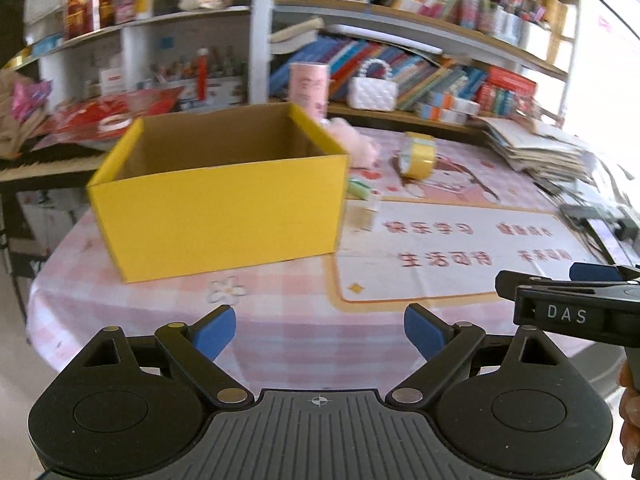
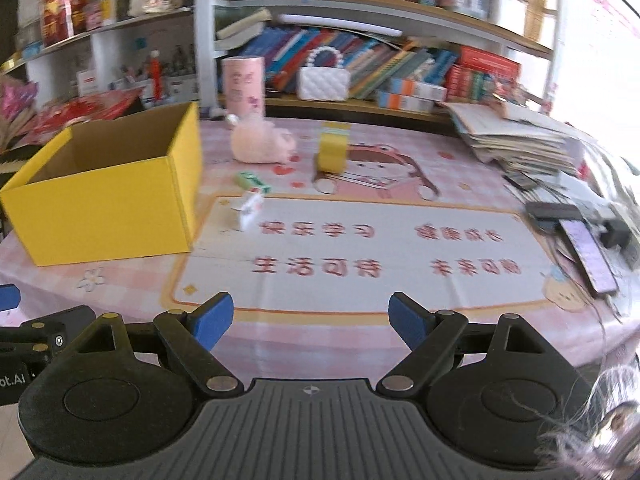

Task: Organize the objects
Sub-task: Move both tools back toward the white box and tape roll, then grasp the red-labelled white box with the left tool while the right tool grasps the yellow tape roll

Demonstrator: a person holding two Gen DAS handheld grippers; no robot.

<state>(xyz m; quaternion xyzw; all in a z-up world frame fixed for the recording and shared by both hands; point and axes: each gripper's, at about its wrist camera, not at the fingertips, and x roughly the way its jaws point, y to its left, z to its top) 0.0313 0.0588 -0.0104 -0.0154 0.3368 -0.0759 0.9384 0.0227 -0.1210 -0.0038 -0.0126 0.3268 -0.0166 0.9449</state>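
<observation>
Both tongs, the left (image 1: 320,330) and the right (image 2: 311,318), stand wide apart and hold nothing, with the yellow box (image 1: 218,216) ahead of the left one.

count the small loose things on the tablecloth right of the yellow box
4: pink plush toy near the shelf, yellow tape roll right of it, green packet nearer the yellow box, small white box in front of that. The yellow box may hide more.

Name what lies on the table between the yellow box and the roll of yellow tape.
In the right wrist view, a small green pack and a small white box lie between the yellow box and the yellow tape roll.
</observation>
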